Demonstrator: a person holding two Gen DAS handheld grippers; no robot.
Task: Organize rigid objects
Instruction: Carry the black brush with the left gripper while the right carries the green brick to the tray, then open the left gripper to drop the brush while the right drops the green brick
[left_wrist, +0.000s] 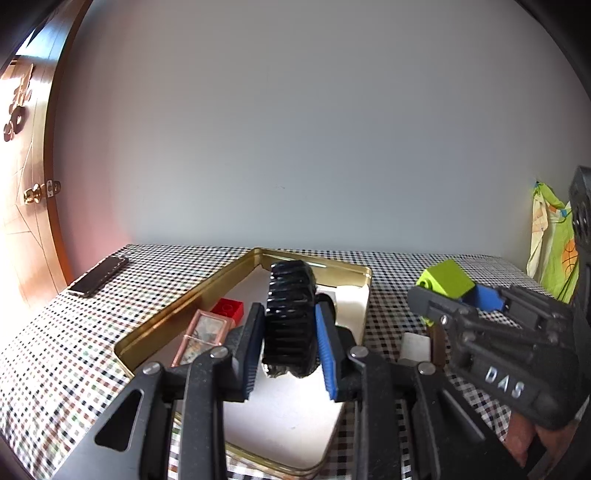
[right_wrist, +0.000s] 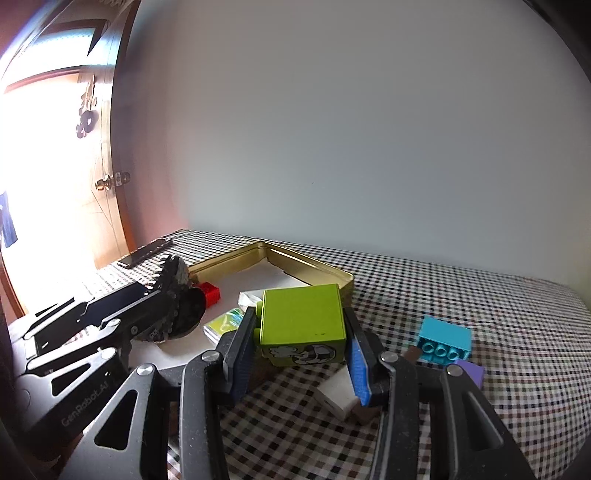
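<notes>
My left gripper (left_wrist: 288, 332) is shut on a black toy tyre (left_wrist: 290, 321) and holds it above the gold tin tray (left_wrist: 162, 328). The tray holds a red brick (left_wrist: 229, 308) and a pink-framed card (left_wrist: 201, 338). My right gripper (right_wrist: 303, 343) is shut on a lime-green block (right_wrist: 301, 319) with a printed picture on its front, held above the checked cloth beside the tray's right rim (right_wrist: 332, 275). In the right wrist view the left gripper (right_wrist: 162, 295) with the tyre (right_wrist: 177, 302) shows at the left. In the left wrist view the right gripper (left_wrist: 448, 291) with the green block (left_wrist: 447, 282) shows at the right.
A cyan brick (right_wrist: 443, 341), a purple piece (right_wrist: 471, 373), a white box (right_wrist: 338, 397) and a brown piece (right_wrist: 365, 413) lie on the checked cloth (right_wrist: 480, 295). A dark phone (left_wrist: 98, 277) lies at the far left by the wooden door (left_wrist: 26, 206). A grey wall stands behind.
</notes>
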